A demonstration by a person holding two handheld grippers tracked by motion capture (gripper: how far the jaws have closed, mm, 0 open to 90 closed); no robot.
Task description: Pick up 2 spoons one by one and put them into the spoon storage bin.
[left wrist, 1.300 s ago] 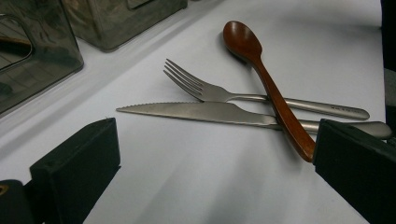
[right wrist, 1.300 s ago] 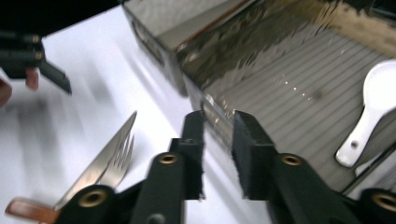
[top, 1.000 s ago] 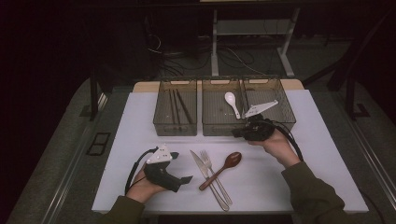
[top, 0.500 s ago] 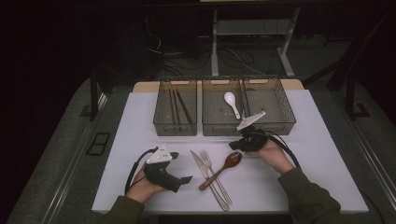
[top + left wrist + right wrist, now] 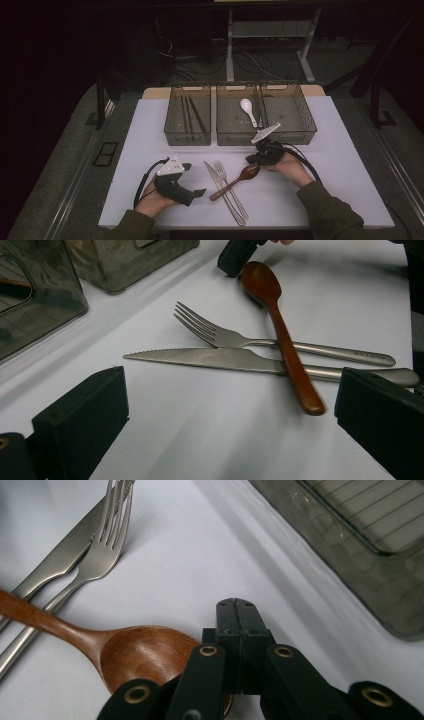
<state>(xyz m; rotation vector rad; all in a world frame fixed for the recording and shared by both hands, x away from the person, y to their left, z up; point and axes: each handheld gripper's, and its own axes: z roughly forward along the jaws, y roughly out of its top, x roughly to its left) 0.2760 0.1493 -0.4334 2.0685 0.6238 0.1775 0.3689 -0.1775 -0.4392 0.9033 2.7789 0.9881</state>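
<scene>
A brown wooden spoon (image 5: 235, 181) lies slantwise across a steel knife (image 5: 222, 191) and a steel fork (image 5: 230, 186) on the white table. My right gripper (image 5: 252, 160) is shut with nothing between its jaws, and its tip is low at the far edge of the spoon's bowl. In the right gripper view the closed jaws (image 5: 236, 607) reach past the bowl of the spoon (image 5: 140, 652). My left gripper (image 5: 194, 179) rests open on the table to the left, its jaws (image 5: 230, 405) wide apart and pointed at the knife (image 5: 215, 359), fork (image 5: 240, 337) and spoon (image 5: 280, 330).
Three clear grey bins (image 5: 235, 136) stand in a row at the back. The left bin holds dark chopsticks (image 5: 192, 115), the middle one a white spoon (image 5: 247, 111). Bare white table lies to the right of the cutlery.
My right gripper has come down and toward me from the front of the bins to the wooden spoon's bowl. The left gripper and the cutlery have stayed put.
</scene>
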